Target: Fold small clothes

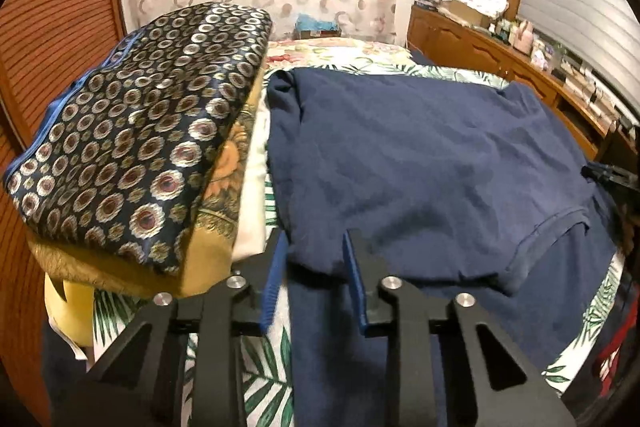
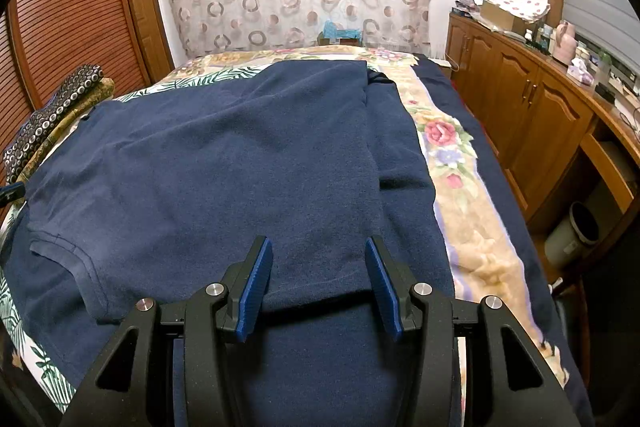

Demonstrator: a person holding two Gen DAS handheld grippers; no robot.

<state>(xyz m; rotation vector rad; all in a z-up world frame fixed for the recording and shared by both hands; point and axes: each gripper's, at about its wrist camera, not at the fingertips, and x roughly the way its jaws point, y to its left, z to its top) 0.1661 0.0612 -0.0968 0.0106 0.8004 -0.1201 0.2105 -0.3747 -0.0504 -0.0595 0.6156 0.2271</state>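
Navy T-shirt (image 2: 224,163) spread flat on a floral bedspread (image 2: 452,163).
The left gripper (image 1: 316,267) is held wide apart at the shirt's near left edge, nothing gripped; the right gripper (image 2: 318,279) is likewise held wide over its near hem. A stack of folded patterned cloths (image 1: 132,131) is seen just left of the shirt.

The navy T-shirt (image 1: 420,155) hides most of the bedspread, and small items on the wooden sideboard (image 2: 532,99) are too blurred to identify.
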